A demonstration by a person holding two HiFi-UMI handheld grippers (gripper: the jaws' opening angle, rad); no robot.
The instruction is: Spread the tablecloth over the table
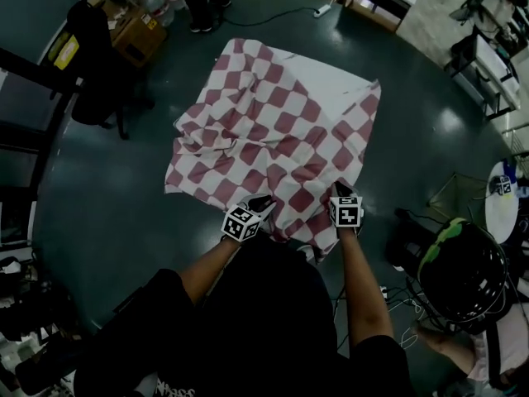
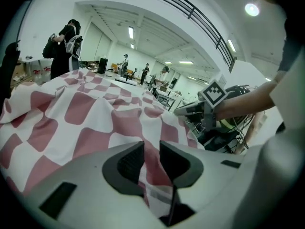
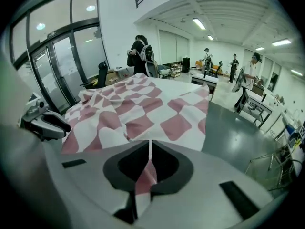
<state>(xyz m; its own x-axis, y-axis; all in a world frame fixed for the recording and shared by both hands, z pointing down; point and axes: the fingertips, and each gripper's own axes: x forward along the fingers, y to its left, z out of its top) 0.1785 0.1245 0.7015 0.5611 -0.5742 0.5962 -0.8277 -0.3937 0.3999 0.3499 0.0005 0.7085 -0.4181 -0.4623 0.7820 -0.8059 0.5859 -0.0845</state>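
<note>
Our left gripper (image 2: 151,160) has its ribbed dark pads (image 2: 127,165) a little apart, with a bunched fold of the tablecloth (image 1: 273,131) pinched between them. Our right gripper (image 3: 149,162) is nearly closed on a much thinner edge of it. That skinny right-hand bite is what worries us: tug too hard and the hem could slip out. If one side pulls harder than the other, the whole cloth could drag skewed and slide off the far edge. It's soft, light, woven-looking stuff in red-and-white checks. It lies rumpled over the table right in front of us and hides it almost fully, with ridges and a fold-over toward the left. The plain white patch at the far right corner could be underside or bare top, we can't tell. Glossy dark floor (image 1: 107,213) all around.
</note>
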